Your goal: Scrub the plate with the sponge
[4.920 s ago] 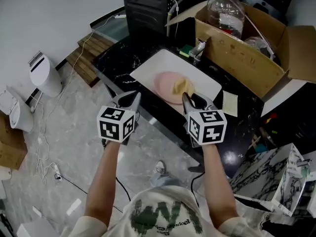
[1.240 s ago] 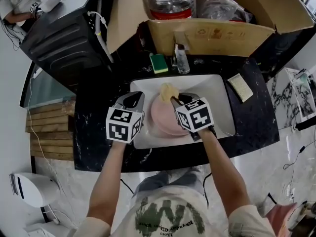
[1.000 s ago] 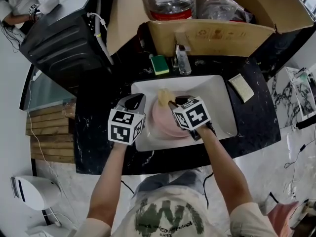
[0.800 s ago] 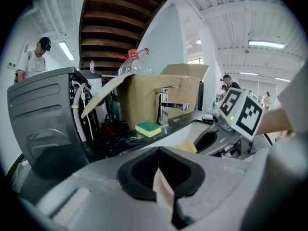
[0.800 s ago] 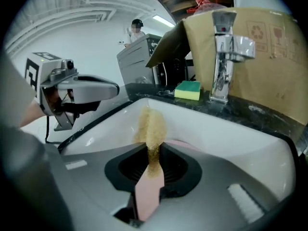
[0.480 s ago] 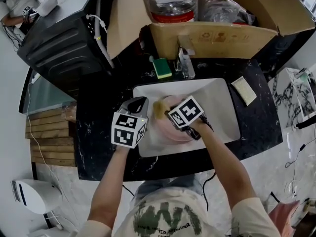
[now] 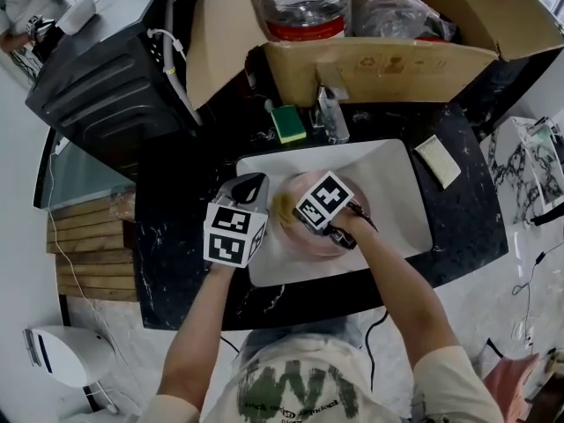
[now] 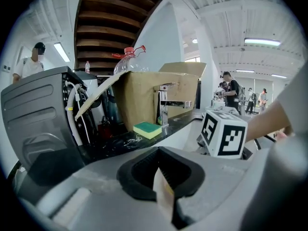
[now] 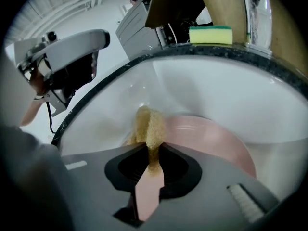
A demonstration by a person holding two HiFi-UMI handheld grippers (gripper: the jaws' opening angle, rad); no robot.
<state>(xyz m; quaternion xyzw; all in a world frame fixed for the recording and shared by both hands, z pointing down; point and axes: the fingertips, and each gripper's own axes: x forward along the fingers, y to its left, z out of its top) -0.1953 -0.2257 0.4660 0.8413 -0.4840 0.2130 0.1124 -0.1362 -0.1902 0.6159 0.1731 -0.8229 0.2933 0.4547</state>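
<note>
A pink plate [image 7: 350,199] lies in the white sink [image 7: 392,179]. My right gripper [image 7: 295,208] is shut on a tan sponge [image 7: 283,206] and presses it on the plate's left edge. In the right gripper view the sponge [image 9: 148,123] sticks out from the closed jaws of that gripper [image 9: 150,150] over the plate [image 9: 211,141]. The left gripper [image 7: 249,184] hovers at the sink's left rim, shut and holding nothing. Seen from its own view, the left gripper [image 8: 161,177] has its jaws together.
A green-and-yellow sponge [image 7: 287,123] and a small bottle [image 7: 333,119] sit behind the sink on the black counter [image 7: 189,227]. A cardboard box [image 7: 379,55] with a big water bottle [image 7: 304,3] stands at the back, with a black appliance [image 7: 106,86] to its left. A pale pad [image 7: 438,161] lies to the right.
The right gripper has turned and carried the sponge from the plate's far edge to its left edge. The left gripper has stayed by the sink's left rim.
</note>
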